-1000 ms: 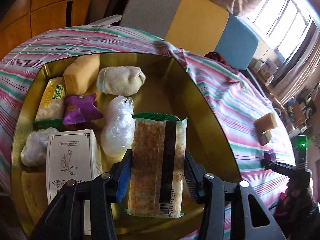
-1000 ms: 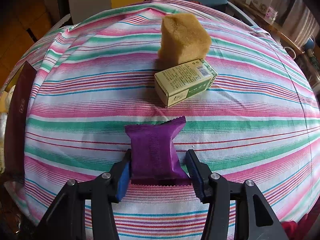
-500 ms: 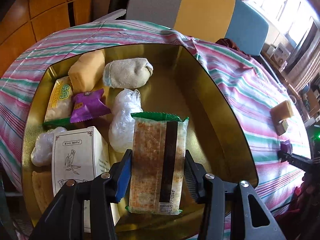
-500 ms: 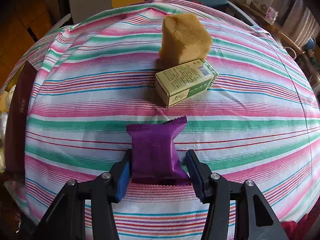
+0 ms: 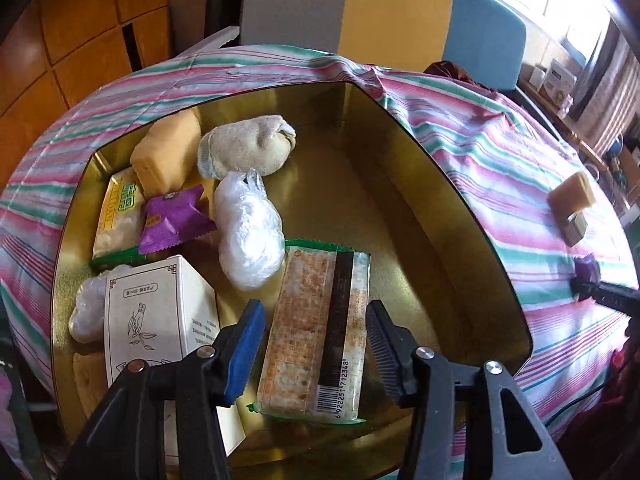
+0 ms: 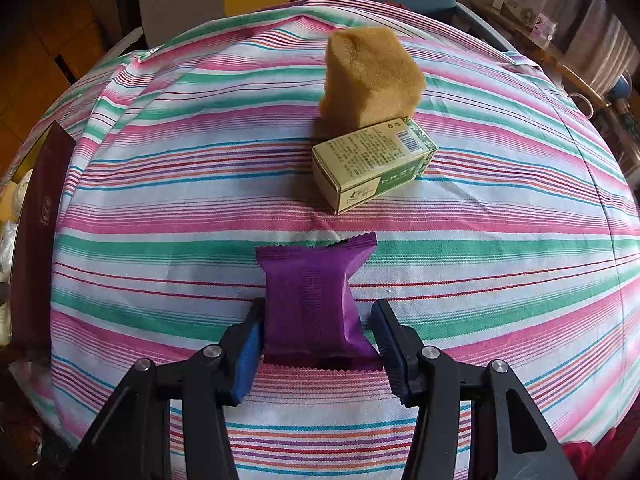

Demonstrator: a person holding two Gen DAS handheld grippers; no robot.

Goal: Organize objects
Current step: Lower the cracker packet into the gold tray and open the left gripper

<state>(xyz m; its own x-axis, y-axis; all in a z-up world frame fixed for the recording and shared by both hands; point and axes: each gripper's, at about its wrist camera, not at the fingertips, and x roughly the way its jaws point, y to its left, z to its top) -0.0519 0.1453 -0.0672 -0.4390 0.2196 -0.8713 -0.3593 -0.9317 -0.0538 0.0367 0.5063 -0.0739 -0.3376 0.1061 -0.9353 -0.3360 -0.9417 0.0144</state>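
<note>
A clear cracker packet point(image 5: 316, 332) with a green top edge lies in the gold tin point(image 5: 400, 184), between the jaws of my left gripper point(image 5: 314, 312). Those jaws are opening, with a gap on each side of the packet. In the right wrist view my right gripper point(image 6: 318, 312) is shut on a purple snack packet point(image 6: 312, 288) that rests on the striped tablecloth point(image 6: 160, 184). Beyond it lie a green-and-cream box point(image 6: 372, 164) and a tan sponge point(image 6: 368, 80).
The tin also holds a white box point(image 5: 156, 312), a crumpled plastic bag point(image 5: 248, 236), a rolled cloth point(image 5: 248, 148), a second purple packet point(image 5: 174, 220) and a yellow sponge point(image 5: 168, 152). A chair point(image 5: 360, 0) stands behind the table. The tin's dark red outer wall point(image 6: 36, 240) shows at the left.
My left gripper's jaws have spread apart and let go of the cracker packet, and the left view has tilted a little. The right gripper and its purple packet have not moved.
</note>
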